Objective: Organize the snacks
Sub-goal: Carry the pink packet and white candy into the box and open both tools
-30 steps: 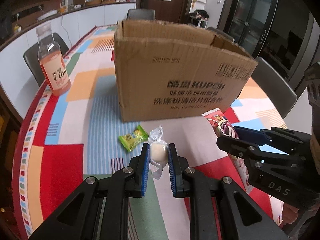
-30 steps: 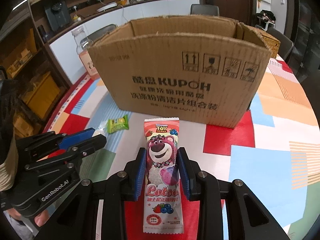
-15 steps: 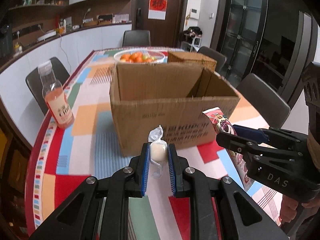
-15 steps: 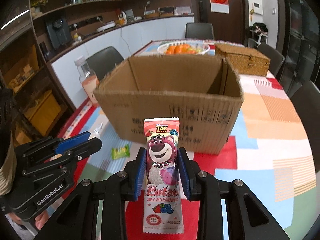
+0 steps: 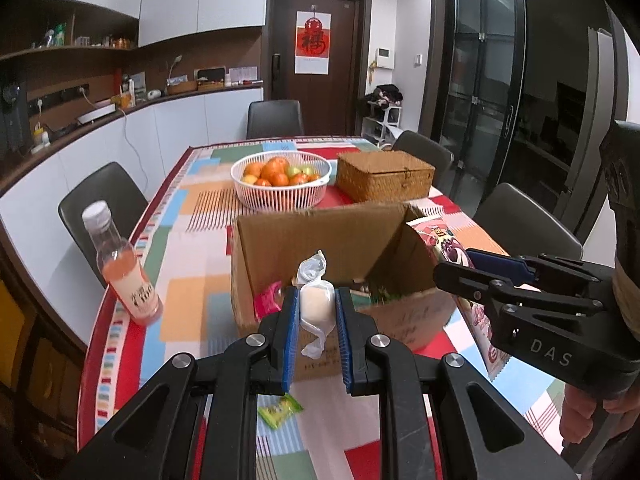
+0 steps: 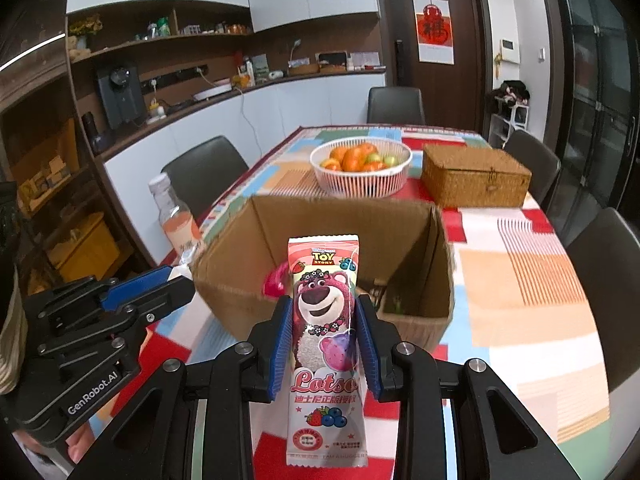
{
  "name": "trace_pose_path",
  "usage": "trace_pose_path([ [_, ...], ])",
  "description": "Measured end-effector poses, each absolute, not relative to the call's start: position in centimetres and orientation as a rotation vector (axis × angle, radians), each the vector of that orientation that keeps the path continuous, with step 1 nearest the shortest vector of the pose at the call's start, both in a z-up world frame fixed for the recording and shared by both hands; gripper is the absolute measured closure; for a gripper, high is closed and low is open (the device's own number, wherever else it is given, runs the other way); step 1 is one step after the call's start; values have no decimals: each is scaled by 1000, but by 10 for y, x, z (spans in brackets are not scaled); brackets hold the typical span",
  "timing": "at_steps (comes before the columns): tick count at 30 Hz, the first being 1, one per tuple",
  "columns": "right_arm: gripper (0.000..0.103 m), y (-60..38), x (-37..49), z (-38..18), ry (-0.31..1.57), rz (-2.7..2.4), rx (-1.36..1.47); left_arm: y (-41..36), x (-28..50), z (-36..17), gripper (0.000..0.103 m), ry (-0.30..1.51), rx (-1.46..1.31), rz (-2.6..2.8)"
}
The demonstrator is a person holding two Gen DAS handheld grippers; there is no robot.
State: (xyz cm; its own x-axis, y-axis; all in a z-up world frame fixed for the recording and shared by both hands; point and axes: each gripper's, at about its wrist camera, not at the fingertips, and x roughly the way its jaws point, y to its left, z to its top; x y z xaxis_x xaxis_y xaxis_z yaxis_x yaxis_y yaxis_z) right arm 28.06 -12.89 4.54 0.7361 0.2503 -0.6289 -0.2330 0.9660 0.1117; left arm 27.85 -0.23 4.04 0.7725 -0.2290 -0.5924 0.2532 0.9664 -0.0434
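Note:
My left gripper [image 5: 316, 310] is shut on a white wrapped candy [image 5: 316, 304] and holds it just above the near rim of the open cardboard box [image 5: 320, 240]. My right gripper [image 6: 323, 320] is shut on a pink Lotso snack bar [image 6: 324, 320], also raised at the box's near edge; the bar shows in the left wrist view [image 5: 448, 246] too. The box [image 6: 440, 280] holds a pink packet [image 6: 276, 282] and other snacks. A green candy [image 5: 280, 410] lies on the tablecloth below the left gripper.
A bottle of pink drink [image 5: 128, 276] stands left of the box. A white basket of fruit [image 5: 280, 178] and a wicker box [image 5: 384, 176] stand behind it. Dark chairs ring the table [image 5: 192, 264].
Both grippers have risen with their snacks from the tabletop to above the box's near rim, so the box's inside now shows. The green candy stays on the table.

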Motion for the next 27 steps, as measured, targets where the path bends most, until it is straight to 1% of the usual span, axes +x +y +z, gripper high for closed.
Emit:
trace_pose_path([
  [11, 70, -128, 324, 63, 668, 241, 26, -6, 320, 57, 84, 622, 45, -251],
  [24, 70, -122, 371, 61, 696, 205, -15, -15, 367, 48, 84, 669, 93, -234],
  [25, 70, -121, 374, 60, 699, 201, -17, -15, 370, 48, 83, 670, 92, -228],
  [27, 69, -120, 378, 57, 704, 191, -19, -13, 372, 47, 72, 678, 90, -221],
])
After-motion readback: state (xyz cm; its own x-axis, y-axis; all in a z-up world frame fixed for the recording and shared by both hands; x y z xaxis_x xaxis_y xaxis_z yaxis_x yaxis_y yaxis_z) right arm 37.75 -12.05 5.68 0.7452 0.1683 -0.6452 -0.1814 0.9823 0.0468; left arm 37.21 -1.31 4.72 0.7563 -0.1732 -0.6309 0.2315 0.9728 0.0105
